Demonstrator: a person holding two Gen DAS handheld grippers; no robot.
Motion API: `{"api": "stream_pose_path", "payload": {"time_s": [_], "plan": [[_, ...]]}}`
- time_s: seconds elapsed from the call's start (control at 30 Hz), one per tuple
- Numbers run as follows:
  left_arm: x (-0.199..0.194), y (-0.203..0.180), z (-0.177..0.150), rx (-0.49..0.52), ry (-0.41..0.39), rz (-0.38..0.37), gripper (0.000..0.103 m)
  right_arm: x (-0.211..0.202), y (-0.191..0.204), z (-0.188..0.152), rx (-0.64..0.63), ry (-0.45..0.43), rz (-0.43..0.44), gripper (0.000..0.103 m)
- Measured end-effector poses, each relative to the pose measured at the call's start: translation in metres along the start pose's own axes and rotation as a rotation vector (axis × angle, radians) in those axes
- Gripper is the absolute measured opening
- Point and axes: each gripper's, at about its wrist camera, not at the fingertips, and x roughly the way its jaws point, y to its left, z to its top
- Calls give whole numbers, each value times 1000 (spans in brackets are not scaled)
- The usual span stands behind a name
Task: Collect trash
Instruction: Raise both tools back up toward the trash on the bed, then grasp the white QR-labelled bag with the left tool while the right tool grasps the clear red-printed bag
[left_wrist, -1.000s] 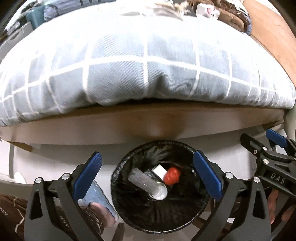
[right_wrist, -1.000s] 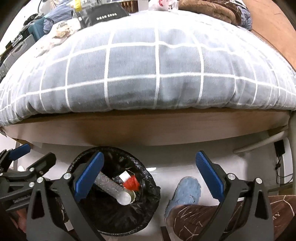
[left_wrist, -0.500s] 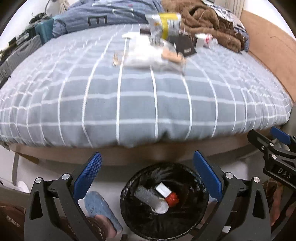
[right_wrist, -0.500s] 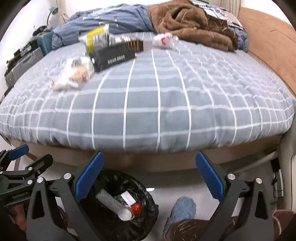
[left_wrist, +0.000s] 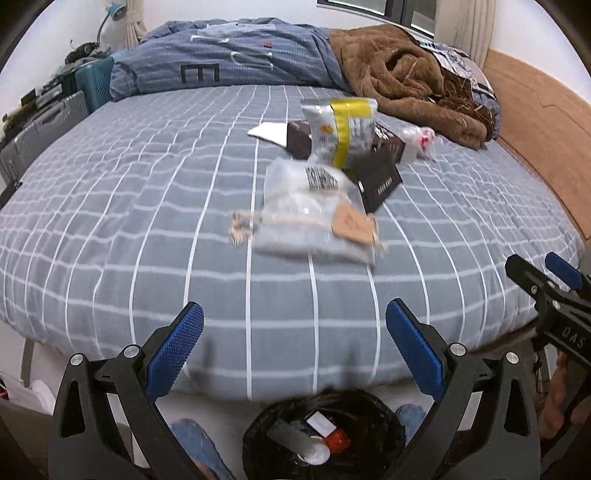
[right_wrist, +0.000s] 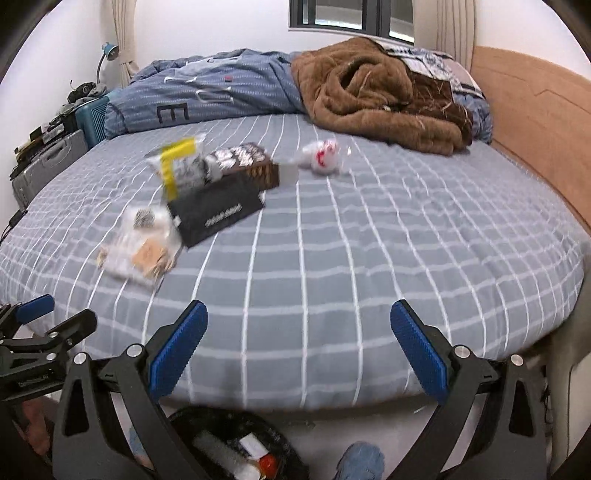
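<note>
Hovering side by side above the foot edge of a bed (left_wrist: 147, 229), two handheld grippers face a scatter of trash on its grey checked cover. The left gripper (left_wrist: 294, 332) has its blue-padded jaws spread wide with nothing between them; the right gripper (right_wrist: 299, 332) is likewise spread wide and empty. Toward the middle of the bed lies a clear plastic bag (left_wrist: 314, 210) with a brown paper tag. Just beyond it, overlapping, rest a black packet (left_wrist: 380, 179), a silver and yellow snack wrapper (left_wrist: 343, 129) and a dark brown box (right_wrist: 255, 164). A crumpled white and red wrapper (right_wrist: 321, 157) lies apart, nearer the brown blanket (right_wrist: 373, 96) heaped at the bed's far side. On the floor below the foot of the bed stands a black-lined trash bin (left_wrist: 373, 424), already holding a clear tube, a white scrap and something red.
</note>
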Motion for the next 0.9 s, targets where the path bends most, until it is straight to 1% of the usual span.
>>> {"api": "stream_pose_path", "payload": {"time_s": [0.1,0.27,0.4,0.6,0.77,0.83,0.9], "plan": [[10,0,16,1,-1,0,97,12,-8,17,30,-3,14,95],[25,-5,43,24,-15,16,97,31,-14,47,39,-27,12,95],[43,-6,58,27,3,29,97,53,-21,74,36,-42,5,95],[66,-4,69,28,31,30,97,93,-36,113,45,-47,-7,95],[80,-2,79,16,50,20,97,132,-44,135,31,-25,-27,95],[83,-2,81,23,54,17,97,148,-46,145,22,-14,-34,92],[88,-2,84,14,66,15,96,160,-46,152,4,-15,-44,92]]}}
